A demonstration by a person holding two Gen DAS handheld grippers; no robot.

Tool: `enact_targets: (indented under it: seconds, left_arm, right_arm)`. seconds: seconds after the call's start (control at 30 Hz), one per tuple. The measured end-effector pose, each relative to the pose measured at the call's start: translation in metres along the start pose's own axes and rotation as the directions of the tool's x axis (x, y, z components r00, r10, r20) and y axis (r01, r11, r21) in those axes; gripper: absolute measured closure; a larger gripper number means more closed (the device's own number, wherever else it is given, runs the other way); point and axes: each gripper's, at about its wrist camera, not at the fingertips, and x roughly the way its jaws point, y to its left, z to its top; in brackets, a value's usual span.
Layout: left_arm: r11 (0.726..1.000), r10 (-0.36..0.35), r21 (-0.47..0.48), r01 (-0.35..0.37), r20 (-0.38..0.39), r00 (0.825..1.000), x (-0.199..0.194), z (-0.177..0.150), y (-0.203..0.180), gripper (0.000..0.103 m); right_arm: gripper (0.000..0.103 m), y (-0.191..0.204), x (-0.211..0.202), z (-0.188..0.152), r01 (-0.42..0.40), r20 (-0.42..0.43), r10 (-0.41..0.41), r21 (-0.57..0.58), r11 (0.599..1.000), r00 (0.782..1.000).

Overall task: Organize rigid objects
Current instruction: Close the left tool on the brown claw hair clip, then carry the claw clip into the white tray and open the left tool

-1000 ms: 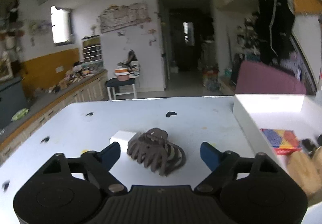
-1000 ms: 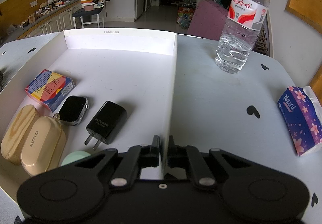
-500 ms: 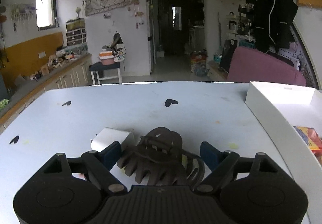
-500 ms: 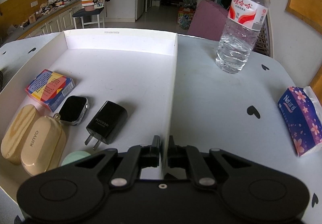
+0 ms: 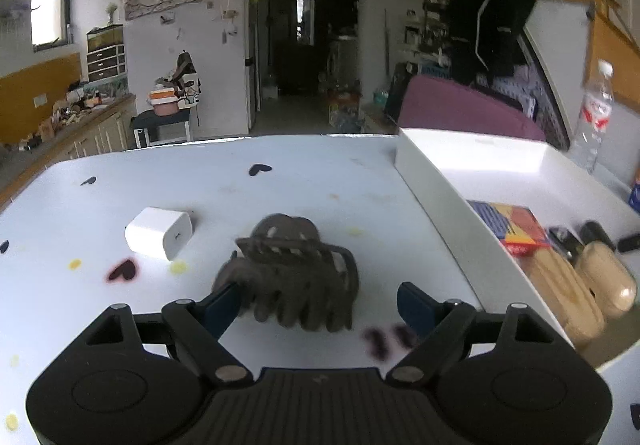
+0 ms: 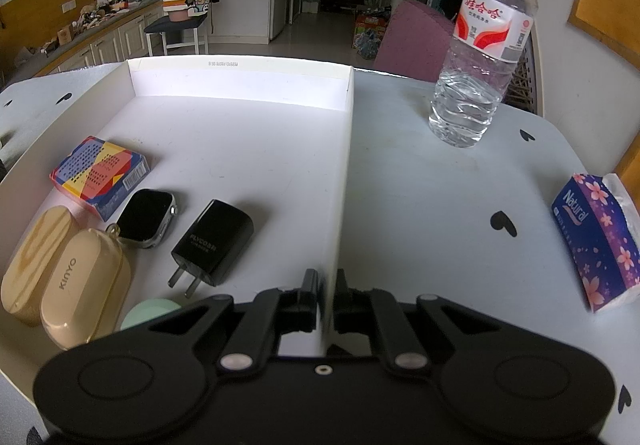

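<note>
A brown hair claw clip lies on the white table between the fingers of my left gripper, which is open. The clip sits close against the left blue pad and well apart from the right one. A white charger lies to the clip's left. My right gripper is shut on the right wall of the white tray. In the tray lie a colourful card box, a smartwatch, a black charger, a beige case and a wooden case.
A water bottle stands on the table right of the tray, and a purple tissue pack lies at the right edge. A pale green round thing peeks out at the tray's near side. The tray's left wall rises right of the clip.
My left gripper closed in on the clip, then swung a little right, so more of the tray shows and the clip sits nearer the left finger. The right gripper has not moved.
</note>
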Motion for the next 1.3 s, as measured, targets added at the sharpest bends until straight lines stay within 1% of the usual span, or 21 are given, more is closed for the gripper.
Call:
enact_targets:
  seconds: [0.13, 0.2, 0.23, 0.33, 0.47, 0.53, 0.6, 0.63, 0.67, 0.73, 0.8, 0.93, 1.03, 1.13, 1.23, 1.3]
  left_arm:
    - [0.997, 0.067, 0.038, -0.069, 0.044, 0.997, 0.000, 0.009, -0.008, 0.017]
    - [0.994, 0.087, 0.061, -0.091, 0.061, 0.994, 0.004, 0.017, -0.008, 0.008]
    - [0.993, 0.087, 0.071, -0.091, 0.059, 0.994, 0.007, 0.020, -0.006, 0.007]
    - [0.992, 0.069, 0.103, -0.070, 0.018, 0.997, 0.023, 0.031, 0.002, 0.007]
    - [0.995, 0.067, 0.072, -0.062, -0.064, 0.996, 0.043, 0.033, 0.016, 0.007]
    - [0.998, 0.055, 0.047, -0.051, -0.097, 0.994, 0.050, 0.031, 0.020, 0.009]
    - [0.998, 0.062, 0.033, -0.059, -0.112, 0.992, 0.051, 0.027, 0.021, 0.023]
    - [0.998, 0.054, 0.017, -0.053, -0.112, 0.992, 0.050, 0.025, 0.022, 0.024]
    - [0.998, 0.058, 0.006, -0.058, -0.104, 0.993, 0.048, 0.024, 0.022, 0.026]
    - [0.998, 0.060, -0.015, -0.062, -0.097, 0.993, 0.045, 0.023, 0.022, 0.026]
    - [0.996, 0.081, -0.019, -0.083, -0.088, 0.993, 0.042, 0.021, 0.021, 0.027]
    - [0.993, 0.103, -0.051, -0.106, -0.043, 0.994, 0.028, 0.025, 0.013, 0.027]
    - [0.990, 0.120, -0.075, -0.120, 0.004, 0.993, 0.016, 0.039, 0.004, 0.027]
    - [0.986, 0.137, -0.100, -0.132, 0.045, 0.990, 0.003, 0.059, -0.014, 0.027]
    - [0.987, 0.125, -0.113, -0.117, 0.074, 0.989, -0.006, 0.077, -0.039, 0.027]
    - [0.990, 0.097, -0.110, -0.088, 0.089, 0.991, -0.009, 0.088, -0.059, 0.027]
  right_arm:
    - [0.095, 0.000, 0.000, 0.000, 0.001, 0.001, -0.001, -0.003, 1.000, 1.000]
    - [0.095, 0.000, 0.000, 0.000, 0.001, 0.001, -0.001, -0.003, 1.000, 1.000]
    - [0.095, 0.000, 0.000, 0.000, 0.002, 0.001, -0.002, -0.004, 1.000, 1.000]
    - [0.095, 0.000, 0.000, 0.000, 0.002, 0.001, -0.002, -0.004, 1.000, 1.000]
    - [0.095, 0.000, 0.000, 0.000, 0.002, 0.001, -0.002, -0.005, 1.000, 1.000]
    - [0.095, 0.000, 0.000, 0.000, 0.002, 0.001, -0.002, -0.004, 1.000, 1.000]
    - [0.095, 0.000, 0.000, 0.000, 0.002, 0.001, -0.002, -0.005, 1.000, 1.000]
    - [0.095, 0.000, 0.000, 0.000, 0.003, 0.001, -0.003, -0.005, 1.000, 1.000]
    - [0.095, 0.000, 0.000, 0.000, 0.003, 0.002, -0.003, -0.006, 1.000, 1.000]
    - [0.095, 0.000, 0.000, 0.000, 0.004, 0.002, -0.004, -0.007, 1.000, 1.000]
    - [0.095, 0.000, 0.000, 0.000, 0.004, 0.002, -0.004, -0.007, 1.000, 1.000]
    - [0.095, 0.000, 0.000, 0.000, 0.004, 0.001, -0.004, -0.007, 1.000, 1.000]
    - [0.095, 0.000, 0.000, 0.000, 0.004, 0.001, -0.004, -0.007, 1.000, 1.000]
    - [0.095, 0.001, 0.000, 0.000, 0.003, 0.001, -0.003, -0.006, 1.000, 1.000]
    - [0.095, 0.000, 0.000, 0.000, 0.004, 0.002, -0.004, -0.008, 1.000, 1.000]
    - [0.095, 0.000, 0.001, 0.000, 0.002, 0.001, -0.002, -0.004, 1.000, 1.000]
